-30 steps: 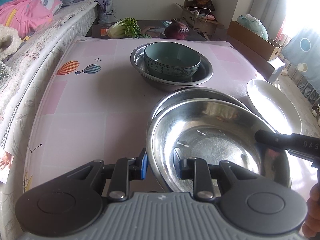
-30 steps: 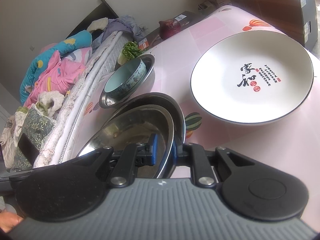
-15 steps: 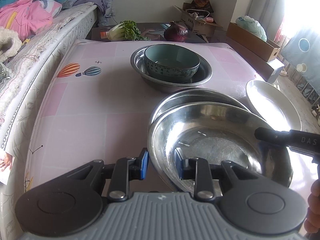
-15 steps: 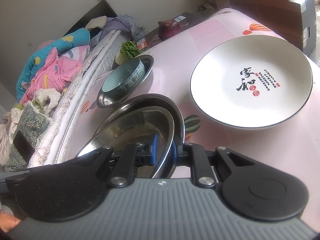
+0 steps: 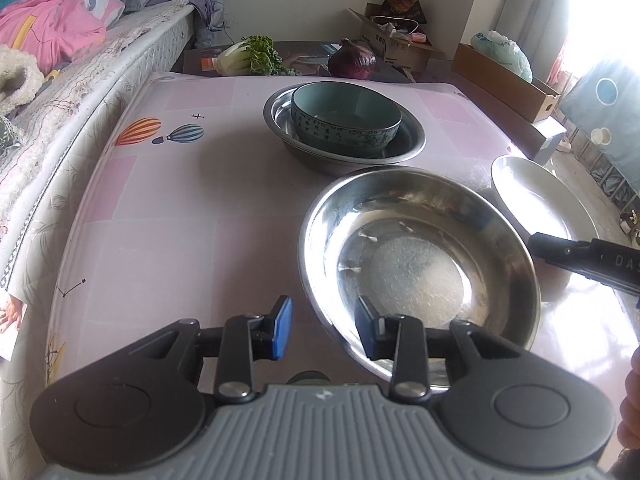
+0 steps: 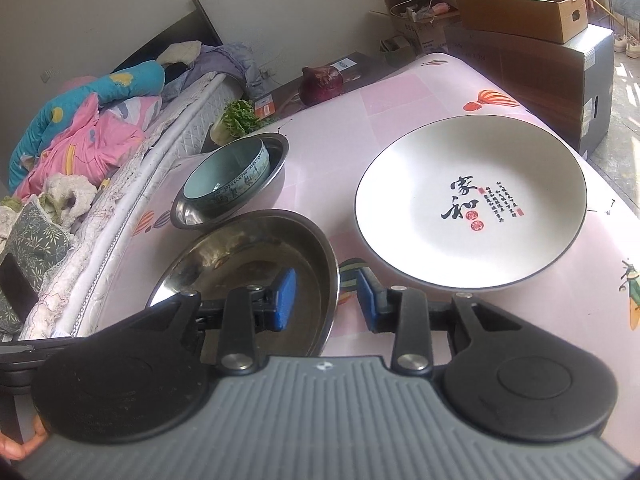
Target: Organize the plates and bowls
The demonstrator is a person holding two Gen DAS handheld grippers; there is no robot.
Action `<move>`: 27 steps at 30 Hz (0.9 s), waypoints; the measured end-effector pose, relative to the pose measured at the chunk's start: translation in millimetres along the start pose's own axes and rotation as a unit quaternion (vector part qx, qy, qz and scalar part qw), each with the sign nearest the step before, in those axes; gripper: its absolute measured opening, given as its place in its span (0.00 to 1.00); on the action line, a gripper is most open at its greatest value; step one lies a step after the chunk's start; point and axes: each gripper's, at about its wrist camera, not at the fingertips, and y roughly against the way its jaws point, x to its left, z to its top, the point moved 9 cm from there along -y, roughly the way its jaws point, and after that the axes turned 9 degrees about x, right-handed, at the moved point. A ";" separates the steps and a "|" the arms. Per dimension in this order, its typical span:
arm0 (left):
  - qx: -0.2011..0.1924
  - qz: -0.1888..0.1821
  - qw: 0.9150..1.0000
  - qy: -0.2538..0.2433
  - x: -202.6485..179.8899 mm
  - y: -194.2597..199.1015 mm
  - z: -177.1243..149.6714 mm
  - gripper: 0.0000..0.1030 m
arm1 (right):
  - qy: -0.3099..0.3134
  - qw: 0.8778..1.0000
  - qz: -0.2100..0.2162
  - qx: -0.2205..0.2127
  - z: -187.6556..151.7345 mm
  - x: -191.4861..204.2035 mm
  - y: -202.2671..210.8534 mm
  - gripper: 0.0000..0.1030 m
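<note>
Two stacks looked sorted: teal ceramic bowl [image 5: 346, 118] nested in a steel basin [image 5: 344, 152] beyond the left hand-held gripper [image 5: 322, 330], whose jaws were opening around the shiny steel bowl's [image 5: 416, 256] rim, gripping nothing. Right hand-held gripper [image 6: 326, 300] likewise was letting go. White printed plate [image 6: 472, 204], just ahead of it, remained unstacked.

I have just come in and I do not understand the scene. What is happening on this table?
A person with a gripper in each hand is sorting dishes on the pink table. The left gripper and right gripper each straddle the rim of the near steel bowl, and both are opening, pads off the metal. The bowl sits on the table. Behind it, a teal ceramic bowl sits in another steel bowl. A white plate lies beside them.
</note>
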 end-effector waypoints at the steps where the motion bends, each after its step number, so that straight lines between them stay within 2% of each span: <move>1: 0.003 -0.001 1.000 -0.001 -1.2 -2.3 -0.8 0.35 | 0.000 1.000 0.002 0.001 -0.4 0.2 -0.2 0.32; 4: 0.010 -0.007 1.000 -0.001 -4.7 -7.0 -2.5 0.35 | -0.002 1.000 0.024 0.018 -5.7 5.4 -3.8 0.32; 7: 0.016 -0.014 1.000 0.001 -7.7 -9.1 -4.9 0.36 | 0.001 0.999 0.029 0.024 -10.1 12.4 -4.9 0.41; 13: 0.014 -0.001 1.000 -0.003 -8.5 -0.6 -7.1 0.44 | -0.022 0.999 0.039 0.012 -8.3 0.7 9.5 0.41; 16: 0.004 0.000 1.000 -0.005 -9.8 9.9 -5.6 0.47 | -0.038 0.998 0.044 0.002 -5.7 -14.4 21.2 0.41; 21: -0.005 -0.006 1.000 -0.013 -21.3 22.5 -0.1 0.49 | -0.067 0.997 0.028 -0.035 -0.1 -52.1 52.9 0.41; 23: -0.003 -0.012 1.000 -0.025 -32.8 24.3 4.9 0.50 | -0.082 0.995 0.018 -0.051 1.7 -70.9 64.6 0.41; 27: -0.009 -0.024 0.998 -0.060 -63.7 26.5 21.9 0.57 | -0.113 0.991 0.002 -0.077 2.9 -109.1 81.8 0.41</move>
